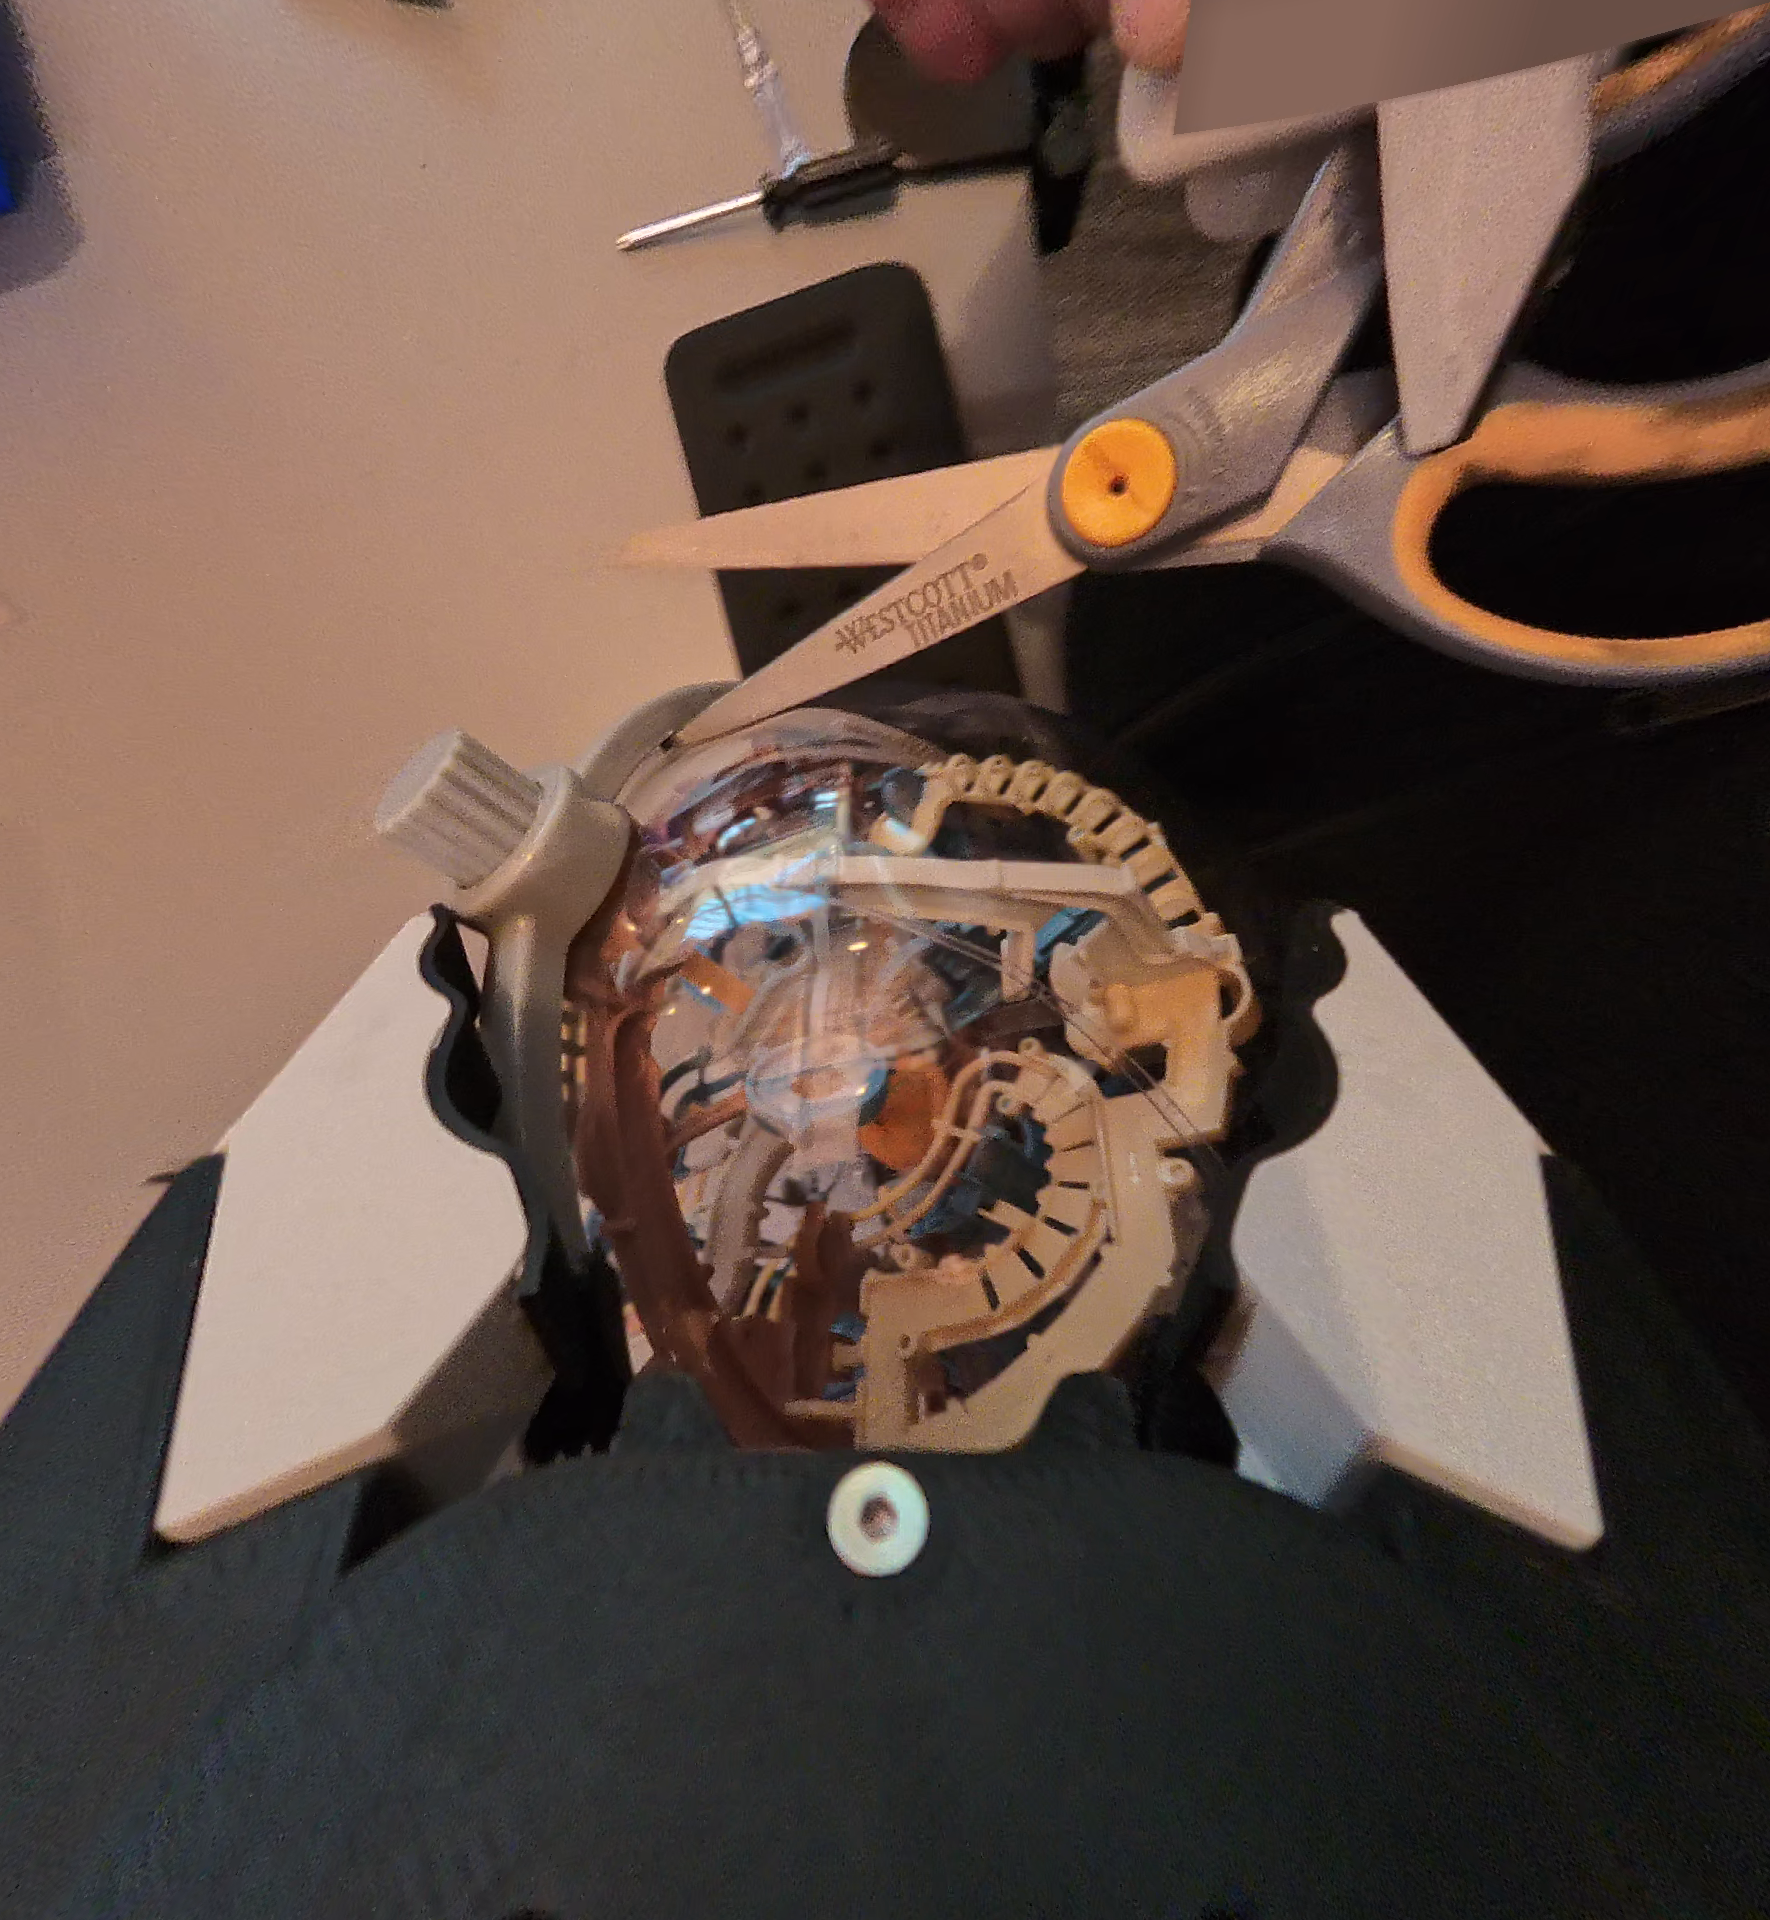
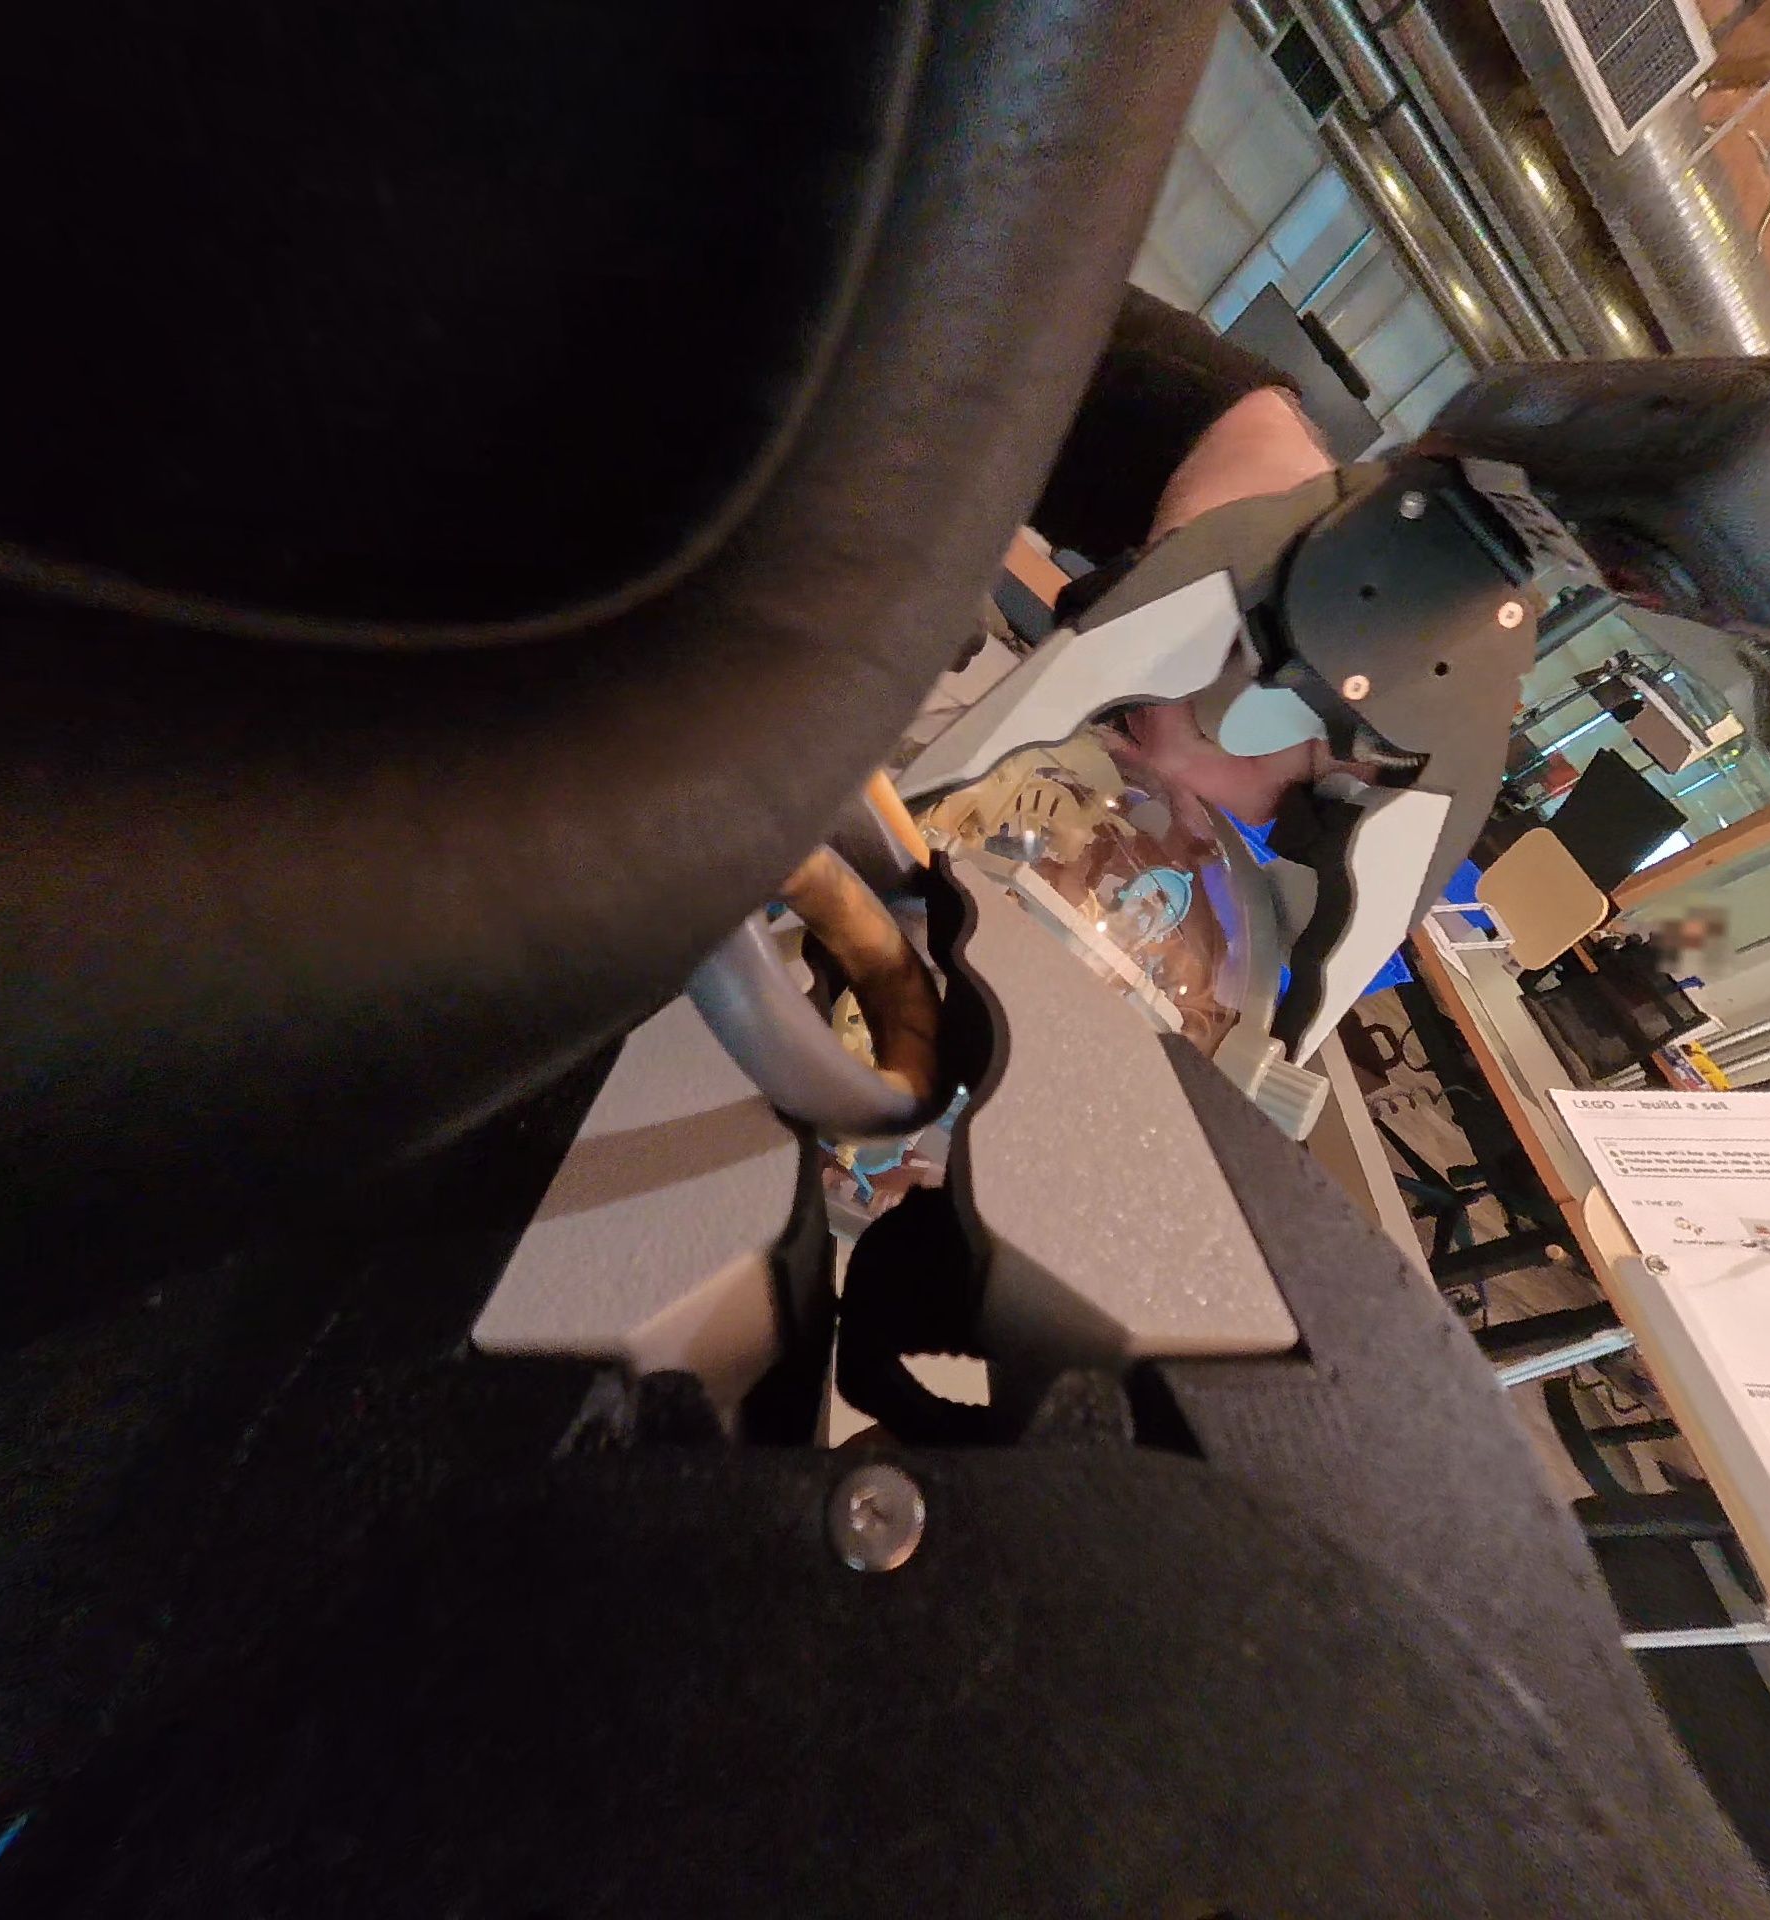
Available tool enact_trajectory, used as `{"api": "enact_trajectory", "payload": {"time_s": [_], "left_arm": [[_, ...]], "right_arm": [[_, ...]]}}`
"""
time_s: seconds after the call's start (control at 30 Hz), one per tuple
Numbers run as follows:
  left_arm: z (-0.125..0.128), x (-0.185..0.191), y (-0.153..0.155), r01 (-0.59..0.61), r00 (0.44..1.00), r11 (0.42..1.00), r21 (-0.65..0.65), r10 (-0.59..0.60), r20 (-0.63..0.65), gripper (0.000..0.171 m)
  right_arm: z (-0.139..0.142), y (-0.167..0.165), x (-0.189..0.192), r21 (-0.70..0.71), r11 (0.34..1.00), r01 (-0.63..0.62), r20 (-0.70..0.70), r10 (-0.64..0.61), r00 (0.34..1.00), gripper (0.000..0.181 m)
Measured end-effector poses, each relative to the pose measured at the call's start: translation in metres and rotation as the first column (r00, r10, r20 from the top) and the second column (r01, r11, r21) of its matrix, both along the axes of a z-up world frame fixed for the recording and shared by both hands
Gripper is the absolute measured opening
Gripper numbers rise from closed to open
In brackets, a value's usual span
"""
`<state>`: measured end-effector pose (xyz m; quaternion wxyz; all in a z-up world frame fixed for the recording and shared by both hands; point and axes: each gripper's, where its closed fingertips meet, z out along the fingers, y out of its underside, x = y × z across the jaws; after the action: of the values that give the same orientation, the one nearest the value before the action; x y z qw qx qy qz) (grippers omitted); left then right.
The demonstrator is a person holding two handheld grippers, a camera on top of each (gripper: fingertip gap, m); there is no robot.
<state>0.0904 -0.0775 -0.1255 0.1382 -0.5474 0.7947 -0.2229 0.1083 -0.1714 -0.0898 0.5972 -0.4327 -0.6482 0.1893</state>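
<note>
Left fingers (image 1: pixel 891 1049) grip clear globe (image 1: pixel 860 1039) — right fingers (image 2: pixel 922 1049) clamp scissors (image 1: pixel 1120 520) — beige table (image 1: pixel 237 468).

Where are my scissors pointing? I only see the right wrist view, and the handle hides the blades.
Observer: One tip of the scissors touches the top edge of the clear ball that the left hand-held gripper holds.
Operator: Are the blades shut?
Observer: No, the two blades are spread apart.
Operator: What is on the table?
Observer: A small screwdriver lies on the table beyond the blades.
</note>
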Motion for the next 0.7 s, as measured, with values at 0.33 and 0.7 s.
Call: {"api": "enact_trajectory", "payload": {"time_s": [0.33, 0.7], "left_arm": [[0.004, 0.013, 0.039, 0.072, 0.964, 0.928, -0.365, -0.159, -0.215, 0.132], [-0.027, 0.020, 0.027, 0.282, 0.784, 0.848, -0.449, -0.473, -0.401, 0.129]], "right_arm": [[-0.011, -0.005, -0.008, 0.012, 1.000, 0.011, 0.057, -0.012, 0.998, 0.012], [-0.020, 0.005, -0.004, -0.015, 1.000, 0.019, 0.015, -0.019, 1.000, 0.011]]}}
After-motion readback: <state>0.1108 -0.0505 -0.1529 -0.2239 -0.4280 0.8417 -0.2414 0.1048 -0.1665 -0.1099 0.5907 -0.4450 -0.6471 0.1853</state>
